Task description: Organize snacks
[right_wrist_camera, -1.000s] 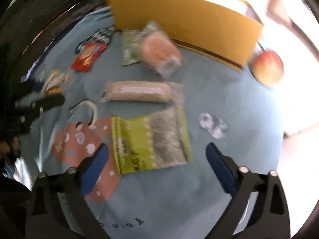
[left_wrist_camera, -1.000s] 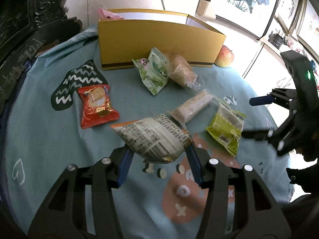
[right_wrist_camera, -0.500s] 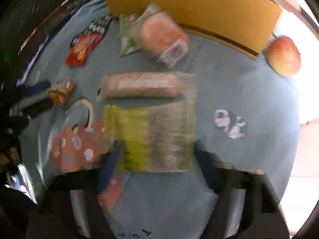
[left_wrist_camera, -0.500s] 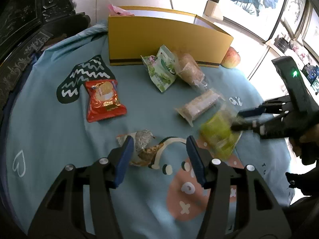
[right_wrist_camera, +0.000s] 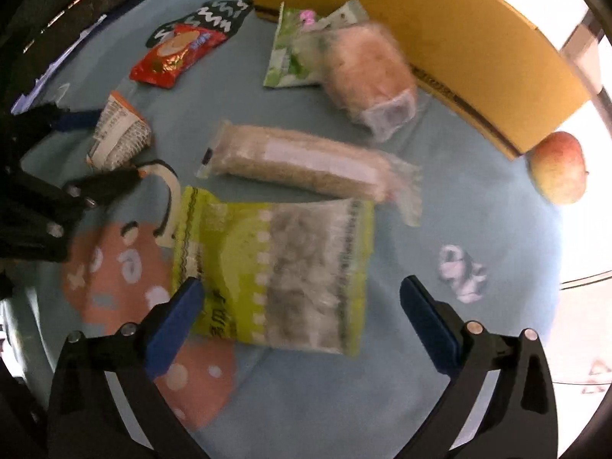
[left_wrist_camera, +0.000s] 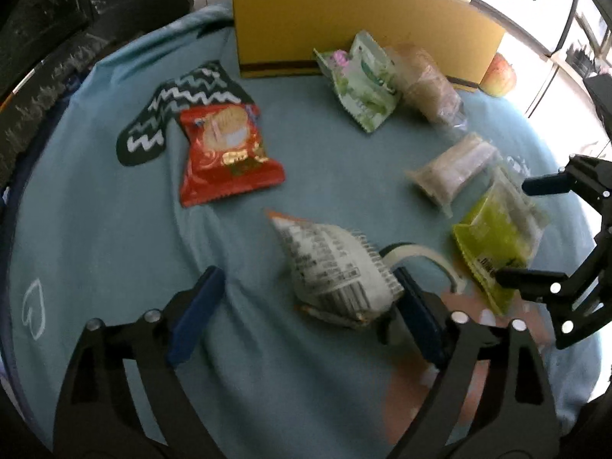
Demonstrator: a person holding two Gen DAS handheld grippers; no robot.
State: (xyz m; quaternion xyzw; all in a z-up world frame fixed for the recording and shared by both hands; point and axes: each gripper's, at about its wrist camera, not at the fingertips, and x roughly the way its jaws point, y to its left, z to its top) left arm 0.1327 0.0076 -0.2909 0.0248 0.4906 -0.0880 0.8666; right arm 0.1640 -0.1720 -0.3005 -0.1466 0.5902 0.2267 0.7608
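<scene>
Yellow box [left_wrist_camera: 344, 26], contents unseen

Left claw [left_wrist_camera: 306, 311]: two black skeletal arms with triangular cut-outs, silver round screw heads along the upper edges, and a flat blue pad [left_wrist_camera: 195, 315] lining each fingertip; arms enter frame from 5 and 7 o'clock.

Right claw [right_wrist_camera: 300, 315]: identical pattern, black open-frame arms, paired silver screws, blue pads [right_wrist_camera: 428, 323]. Matte finish throughout.
</scene>
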